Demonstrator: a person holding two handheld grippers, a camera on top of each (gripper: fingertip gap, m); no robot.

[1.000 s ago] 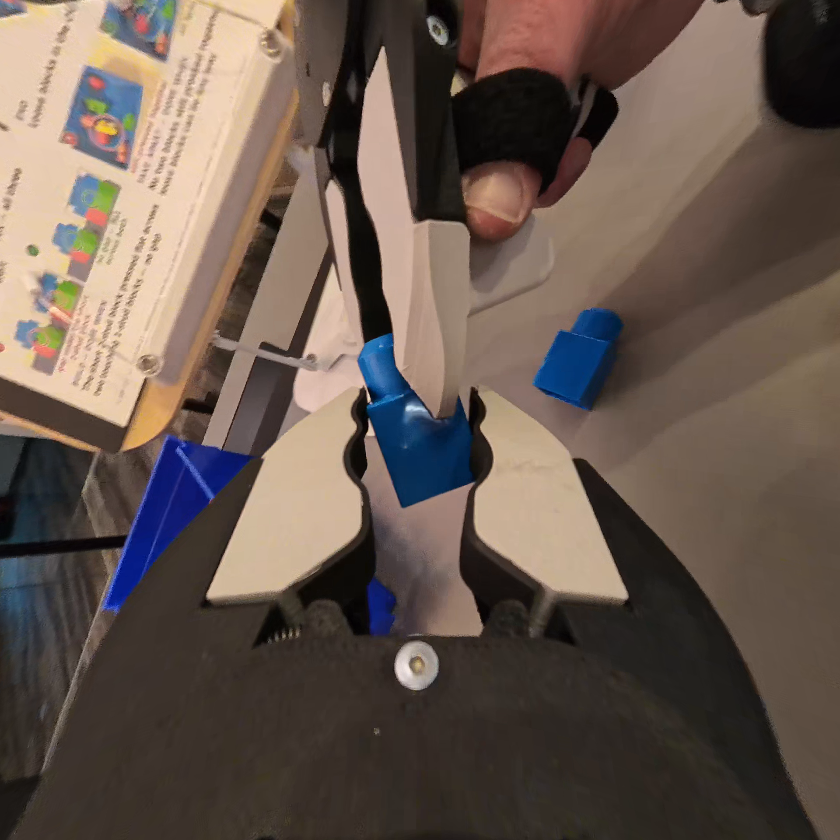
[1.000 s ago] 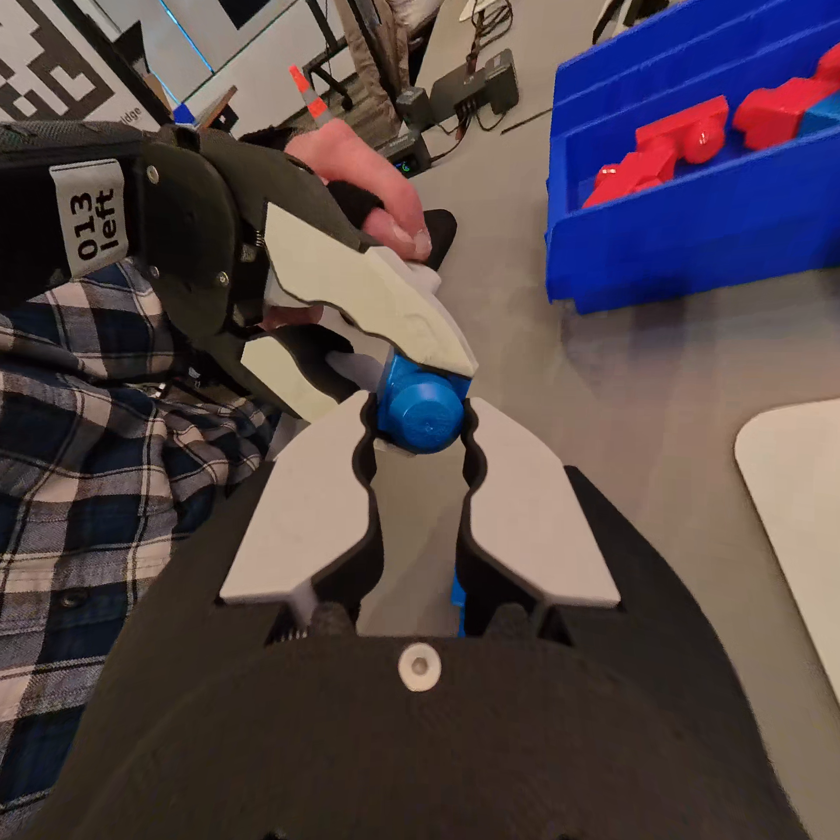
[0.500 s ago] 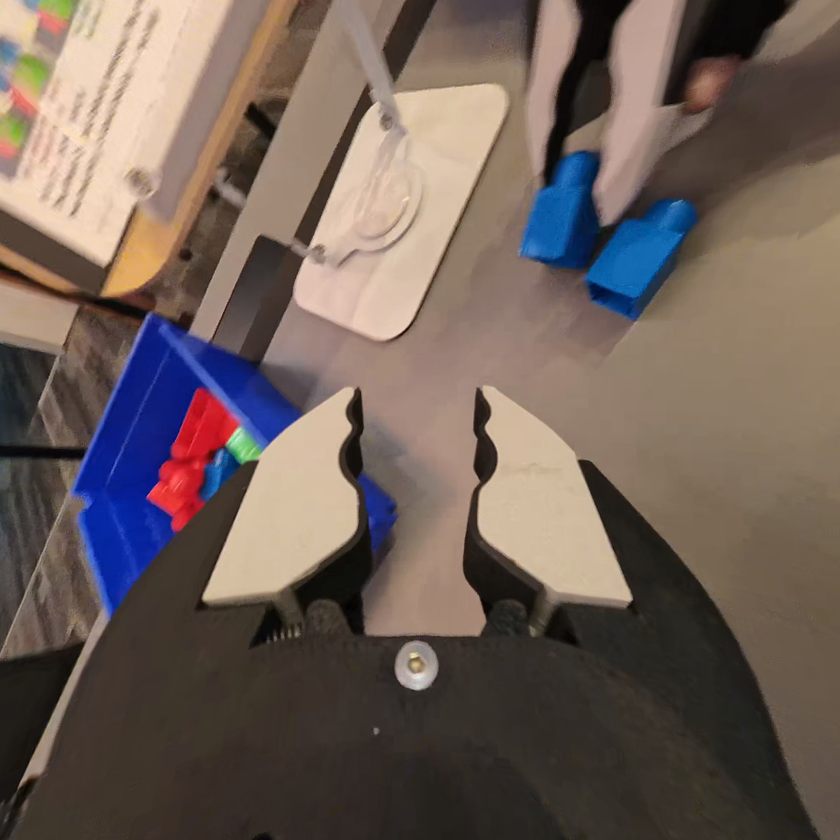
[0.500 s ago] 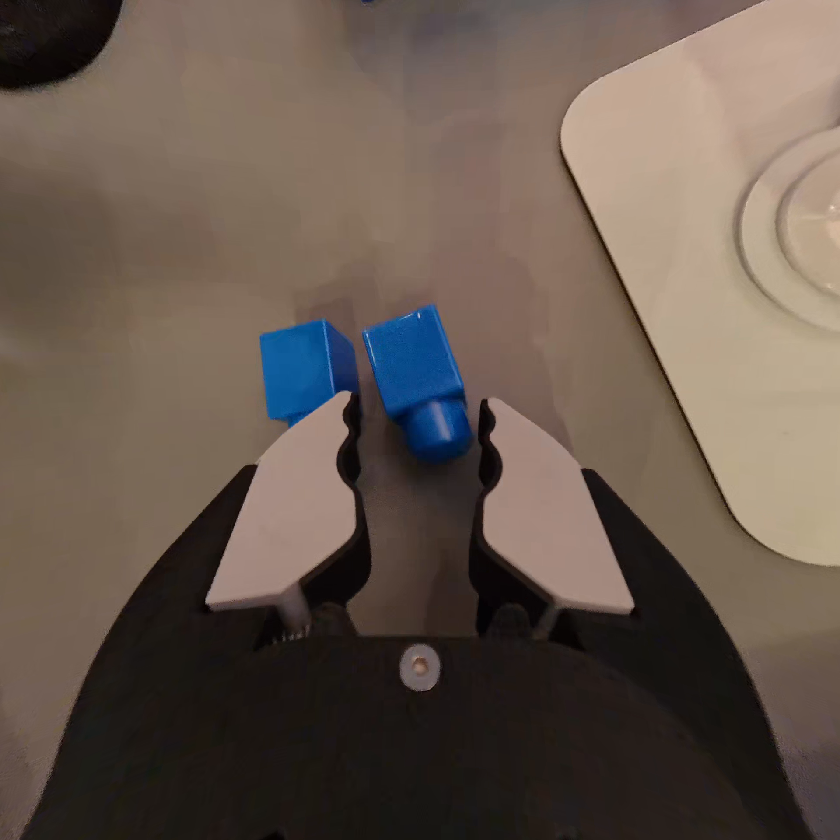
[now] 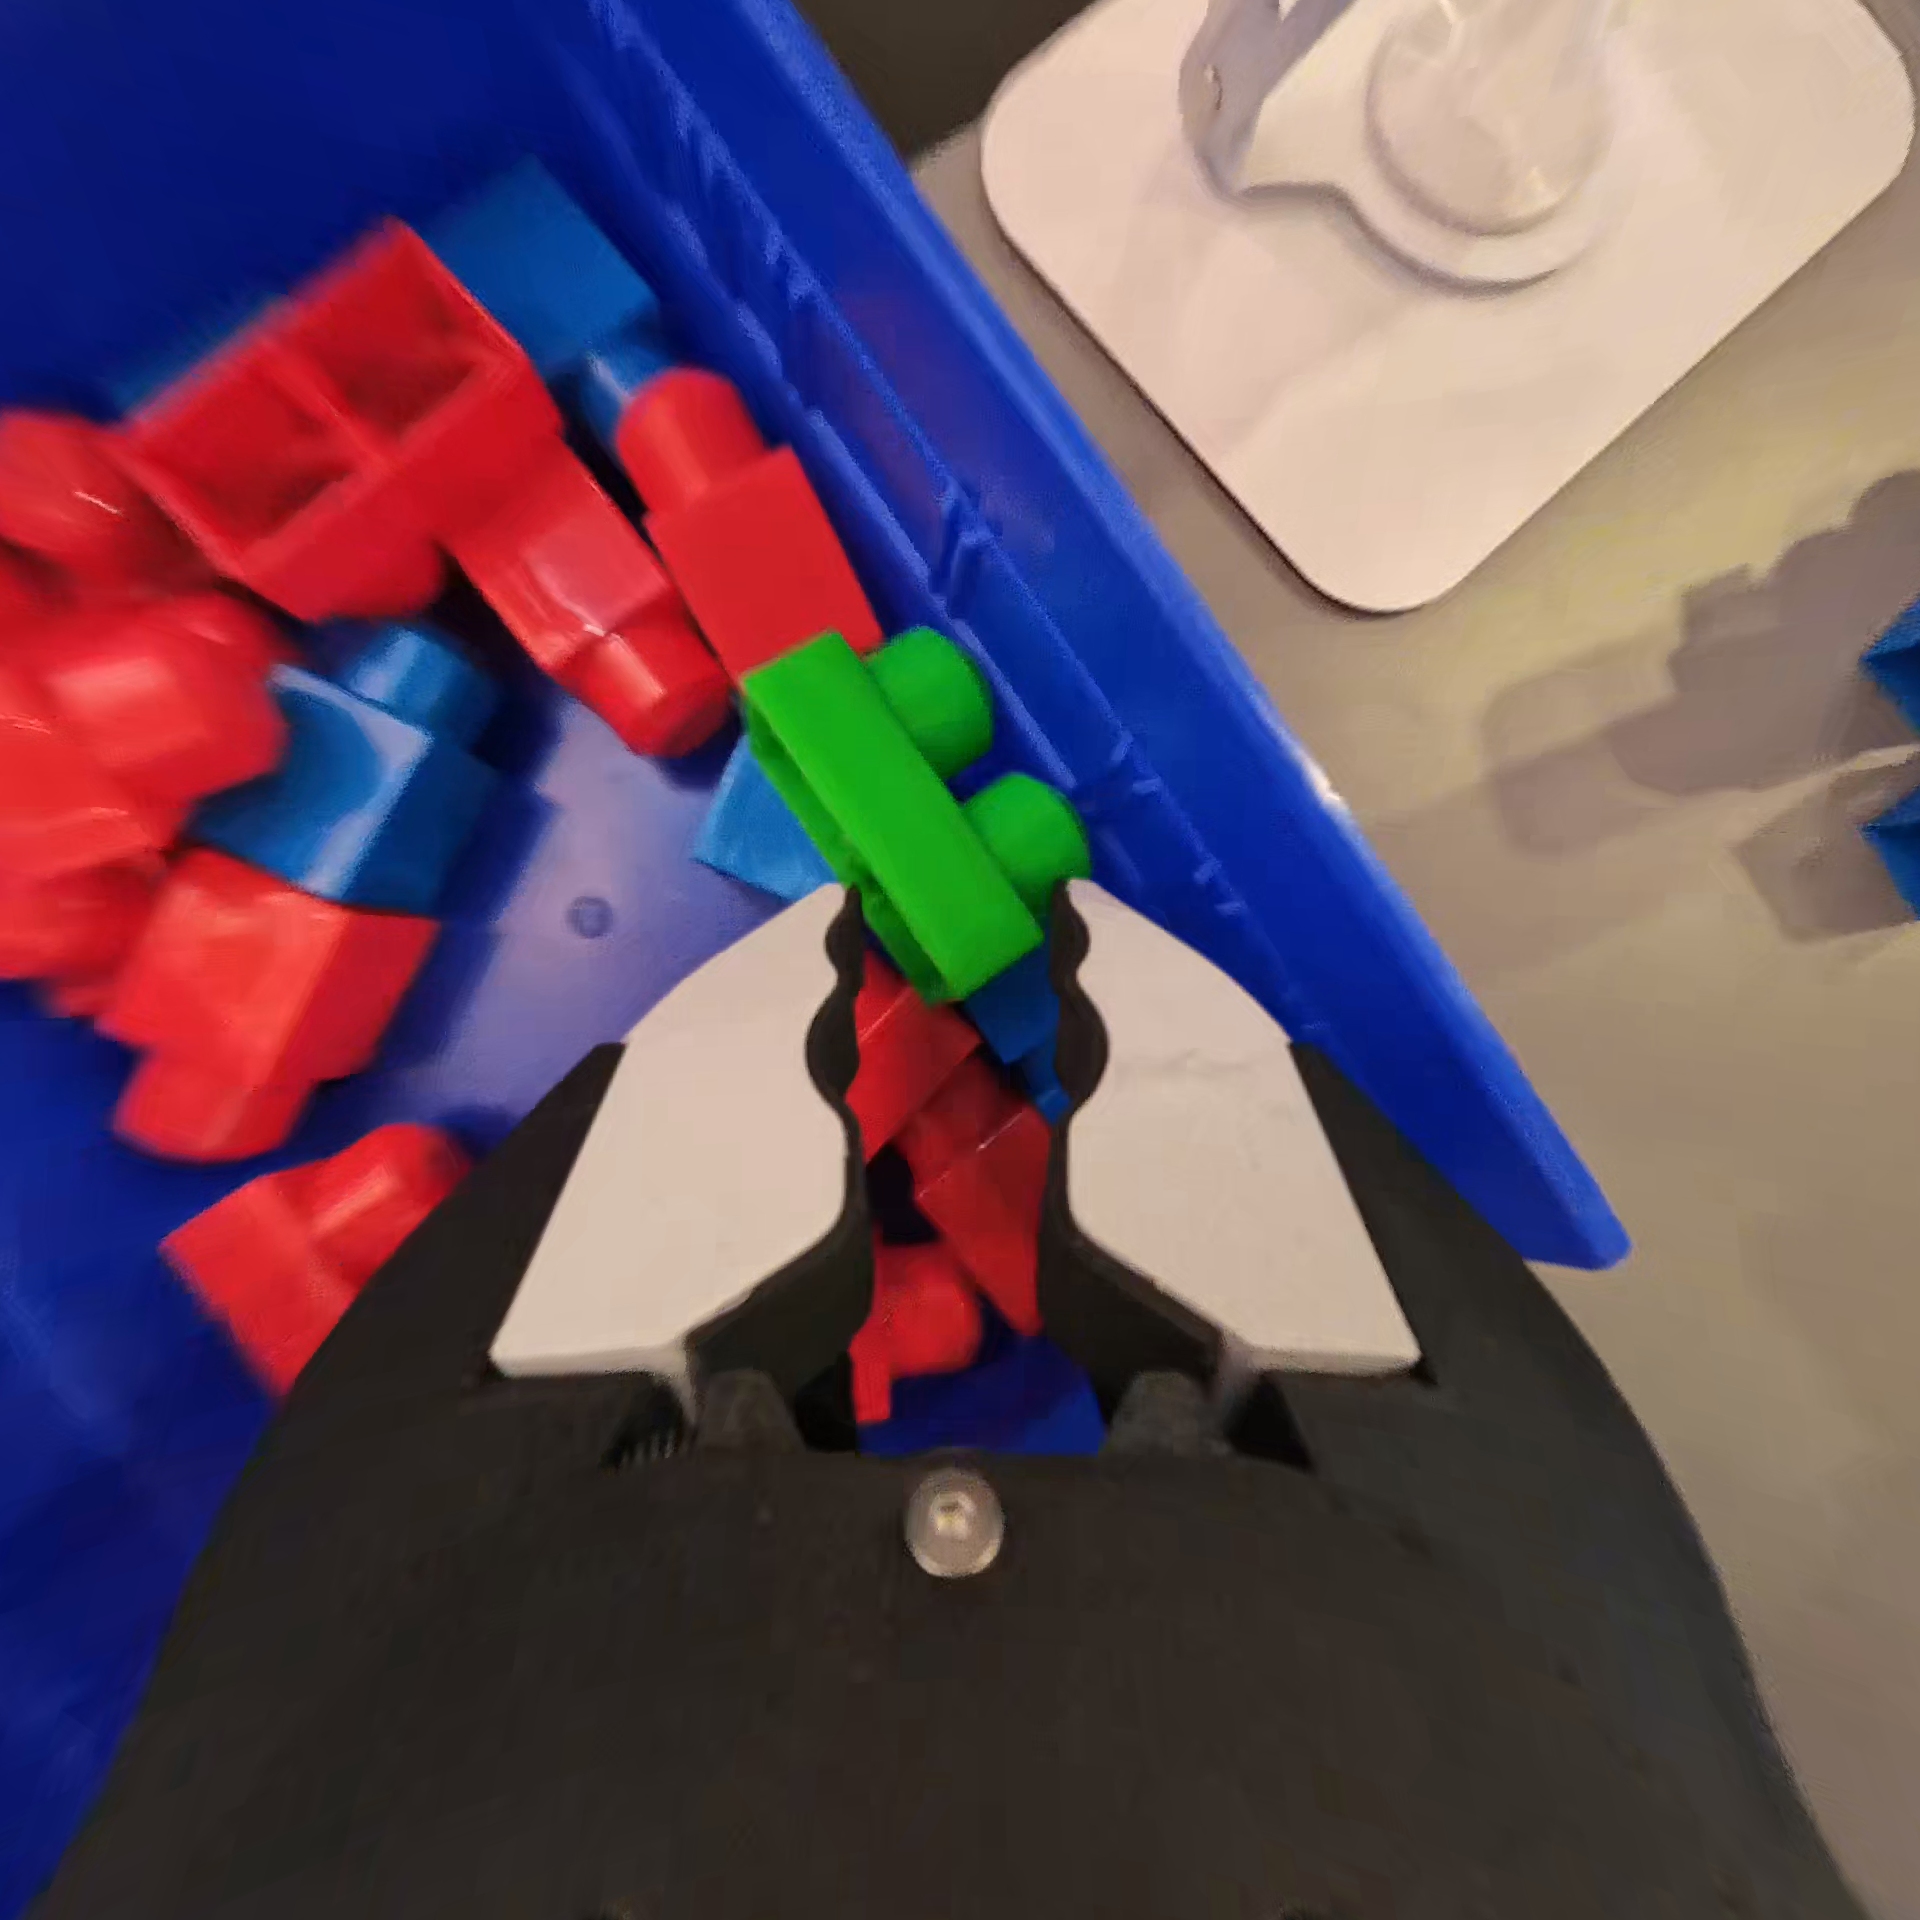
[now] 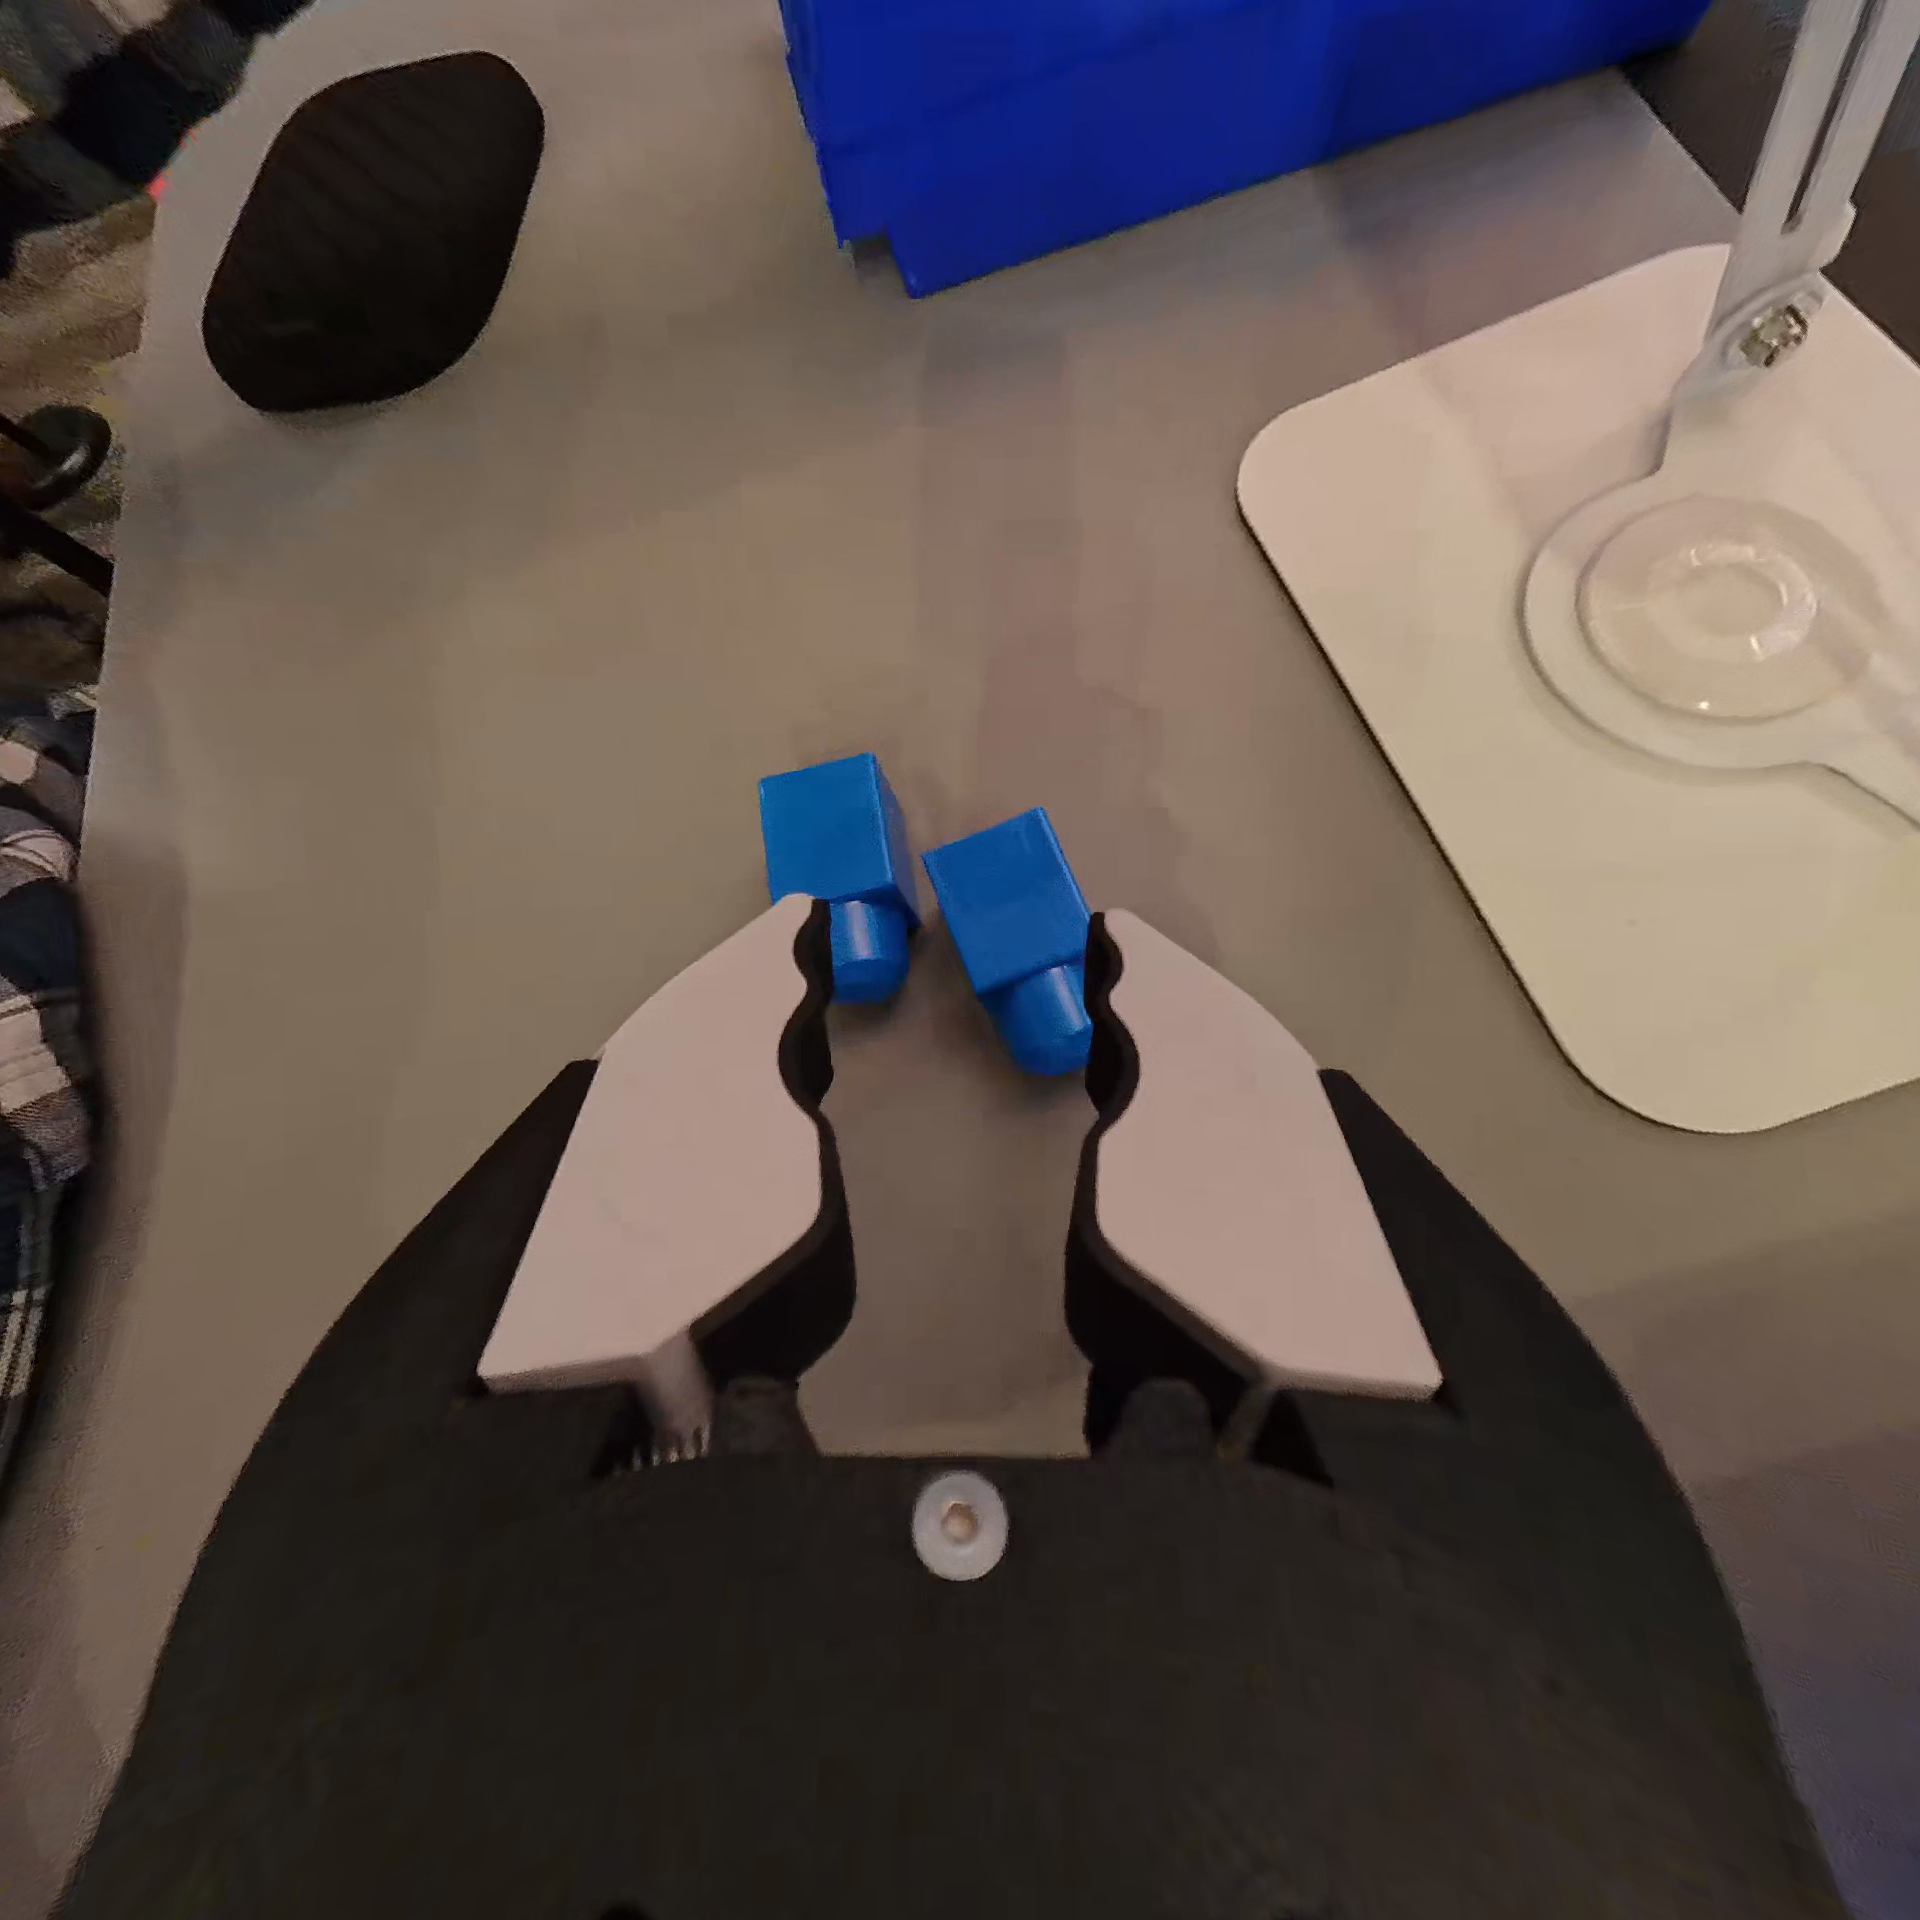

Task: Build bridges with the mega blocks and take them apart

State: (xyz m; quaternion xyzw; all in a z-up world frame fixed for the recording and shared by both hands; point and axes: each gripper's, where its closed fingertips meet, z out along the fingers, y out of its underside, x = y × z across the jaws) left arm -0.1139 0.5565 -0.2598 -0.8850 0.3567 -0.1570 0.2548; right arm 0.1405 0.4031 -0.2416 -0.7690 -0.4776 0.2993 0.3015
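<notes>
The left gripper pinches the green two-stud block inside the blue bin, ready to lift and carry it right to two small blue blocks lying by the open right gripper.

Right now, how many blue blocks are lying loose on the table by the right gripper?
2. One lies by the right gripper's left fingertip, the other beside its right fingertip. More may sit outside this view.

A green block sits between the left jaws; red blocks lie beyond in a blue bin. Two blue blocks lie at the right jaws' tips.
</notes>
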